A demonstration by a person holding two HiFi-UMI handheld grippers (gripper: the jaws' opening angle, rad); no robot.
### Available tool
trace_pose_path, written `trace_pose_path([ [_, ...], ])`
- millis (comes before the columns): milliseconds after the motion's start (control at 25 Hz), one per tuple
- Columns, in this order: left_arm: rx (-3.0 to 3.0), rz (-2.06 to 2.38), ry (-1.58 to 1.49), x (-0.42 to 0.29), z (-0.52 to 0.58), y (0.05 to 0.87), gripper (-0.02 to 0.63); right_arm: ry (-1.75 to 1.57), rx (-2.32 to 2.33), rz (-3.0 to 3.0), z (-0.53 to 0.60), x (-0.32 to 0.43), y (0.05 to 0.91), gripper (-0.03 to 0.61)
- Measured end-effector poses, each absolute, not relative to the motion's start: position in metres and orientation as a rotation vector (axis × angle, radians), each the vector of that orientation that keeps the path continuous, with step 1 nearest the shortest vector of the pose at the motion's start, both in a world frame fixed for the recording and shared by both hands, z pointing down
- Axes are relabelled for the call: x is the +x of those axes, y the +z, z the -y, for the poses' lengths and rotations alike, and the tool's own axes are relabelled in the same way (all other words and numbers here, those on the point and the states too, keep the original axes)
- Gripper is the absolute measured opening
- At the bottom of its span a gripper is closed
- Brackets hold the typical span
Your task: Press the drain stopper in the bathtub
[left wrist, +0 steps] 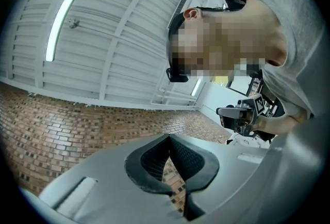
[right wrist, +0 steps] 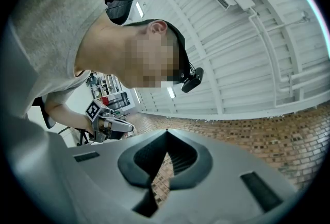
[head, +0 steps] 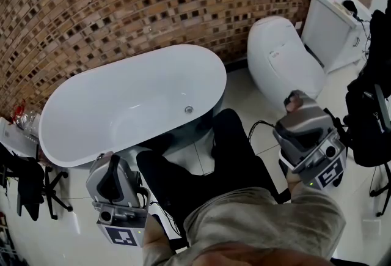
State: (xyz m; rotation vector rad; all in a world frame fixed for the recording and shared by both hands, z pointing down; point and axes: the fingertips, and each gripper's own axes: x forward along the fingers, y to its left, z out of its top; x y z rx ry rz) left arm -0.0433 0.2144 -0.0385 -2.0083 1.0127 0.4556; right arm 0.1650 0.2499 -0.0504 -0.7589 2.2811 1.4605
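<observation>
The white oval bathtub (head: pixel 73 113) stands against the brick wall, and its round metal drain stopper (head: pixel 189 110) sits on the tub floor near the right end. My left gripper (head: pixel 112 168) is held low at the left, just outside the tub's near rim. My right gripper (head: pixel 297 101) is off to the right, beside the toilet and far from the drain. Both point up, away from the tub. In the left gripper view the left gripper (left wrist: pixel 168 136) is shut on nothing. In the right gripper view the right gripper (right wrist: pixel 166 132) is likewise shut and empty.
A white toilet (head: pixel 282 60) with its cistern (head: pixel 330 26) stands right of the tub. A black stool (head: pixel 27 188) and clutter are at the left, and dark gear (head: pixel 369 112) at the right edge. My dark trousers (head: pixel 201 173) are over the pale tiled floor.
</observation>
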Motion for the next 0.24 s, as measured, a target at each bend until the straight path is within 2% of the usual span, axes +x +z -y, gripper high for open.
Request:
trace_pose_path([
  [240, -2.009, -1.009, 0.453, -0.0447, -0.2129, -0.0435, -0.008, 1.463, -0.764, -2.280, -0.2481, 0.1620, -0.0553, 0.002],
])
